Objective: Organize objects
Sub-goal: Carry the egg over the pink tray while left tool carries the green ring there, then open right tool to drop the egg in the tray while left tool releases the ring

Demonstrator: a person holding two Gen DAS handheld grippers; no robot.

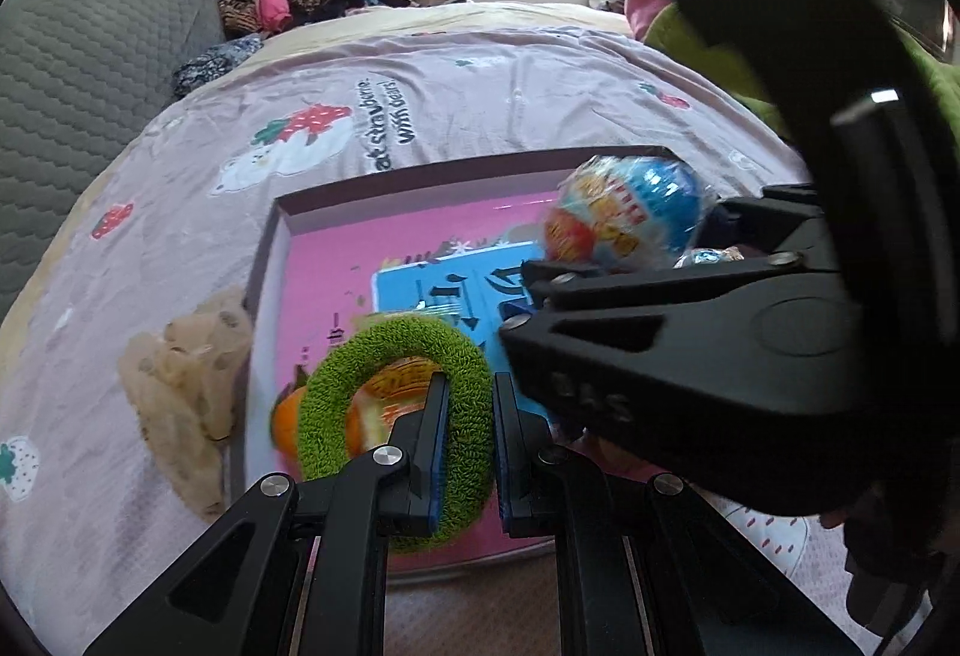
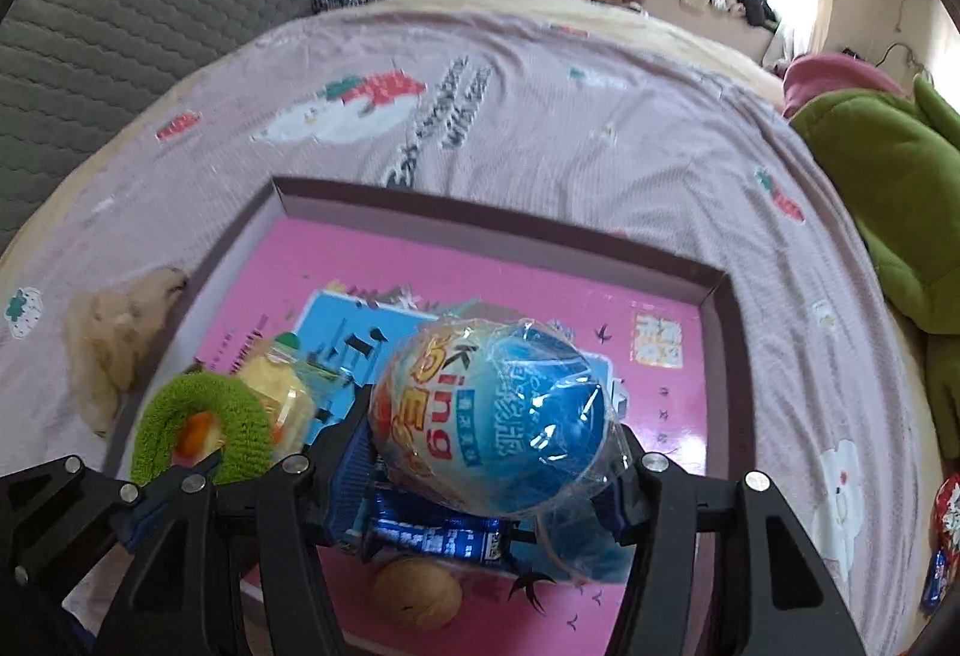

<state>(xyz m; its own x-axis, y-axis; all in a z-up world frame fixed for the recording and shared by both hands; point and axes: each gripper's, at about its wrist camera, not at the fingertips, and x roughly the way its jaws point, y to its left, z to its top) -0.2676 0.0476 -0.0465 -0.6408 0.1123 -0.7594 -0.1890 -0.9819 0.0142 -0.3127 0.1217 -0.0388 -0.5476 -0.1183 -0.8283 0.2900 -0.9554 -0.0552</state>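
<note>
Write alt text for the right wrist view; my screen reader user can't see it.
The right gripper holds a plastic-wrapped blue toy egg above a pink box lid on a bed. At left, the left gripper pinches a green fuzzy ring.

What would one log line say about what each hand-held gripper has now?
left hand-held gripper: shut on green ring | right hand-held gripper: shut on wrapped egg | both over pink box
</note>
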